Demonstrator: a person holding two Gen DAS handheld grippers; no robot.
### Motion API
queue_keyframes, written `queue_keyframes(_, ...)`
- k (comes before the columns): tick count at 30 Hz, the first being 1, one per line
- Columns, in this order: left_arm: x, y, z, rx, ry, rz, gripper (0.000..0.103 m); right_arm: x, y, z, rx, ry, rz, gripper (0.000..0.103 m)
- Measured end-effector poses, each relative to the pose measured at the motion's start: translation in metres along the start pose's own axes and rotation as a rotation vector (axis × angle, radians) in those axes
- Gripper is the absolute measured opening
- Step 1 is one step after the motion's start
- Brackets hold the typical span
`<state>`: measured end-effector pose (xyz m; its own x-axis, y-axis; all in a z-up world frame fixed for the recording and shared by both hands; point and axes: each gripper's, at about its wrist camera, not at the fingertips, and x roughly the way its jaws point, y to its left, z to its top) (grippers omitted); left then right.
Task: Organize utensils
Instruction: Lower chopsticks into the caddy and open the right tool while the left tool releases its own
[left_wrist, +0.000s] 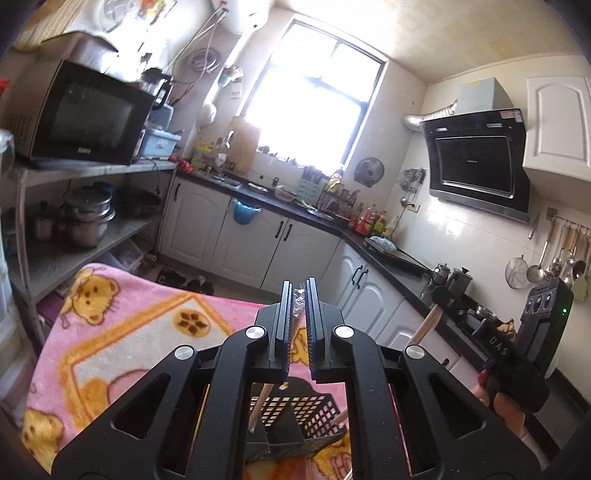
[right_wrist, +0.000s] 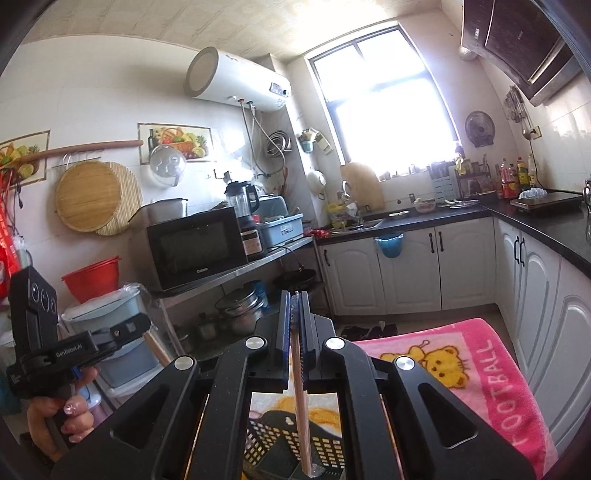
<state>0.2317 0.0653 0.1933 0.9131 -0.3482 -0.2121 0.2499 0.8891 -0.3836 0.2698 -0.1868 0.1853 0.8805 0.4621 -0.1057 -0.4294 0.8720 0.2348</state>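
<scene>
Wooden chopsticks, one clamped in each hand-held gripper, stand upright over the black basket (right_wrist: 273, 432).
Right hand-held gripper (right_wrist: 294, 306) holds its chopstick (right_wrist: 300, 398) with the lower end already in a compartment; left hand-held gripper (left_wrist: 298, 295) grips its chopstick (left_wrist: 297, 314) directly above — both long axes near-vertical, basket straight below on the desk (left_wrist: 122, 332).

We see R gripper (right_wrist: 295, 295) clamped on chopstick (right_wrist: 300, 398), its lower end in black basket (right_wrist: 266, 435) w/ pink towel (right_wrist: 491, 373) under.

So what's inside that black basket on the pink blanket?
Wooden chopsticks stand in the black basket; the right gripper holds another chopstick reaching into it. The grippers cover its bottom.
</scene>
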Motion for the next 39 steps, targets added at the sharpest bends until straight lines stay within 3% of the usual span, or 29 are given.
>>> queue_keyframes(28,0.034,0.03,-0.061,-0.071,0.099,-0.015,0.004,0.037,-0.007,-0.061,0.01,0.042,-0.027,0.005)
queue_keyframes(34,0.036,0.038,-0.068,-0.095,0.122,-0.002,0.004,0.037,-0.012,-0.072,0.03,0.06,-0.041,0.014)
queue_keyframes(39,0.035,0.044,-0.073,-0.107,0.137,0.014,0.004,0.029,-0.018,-0.076,0.045,0.057,-0.066,0.027)
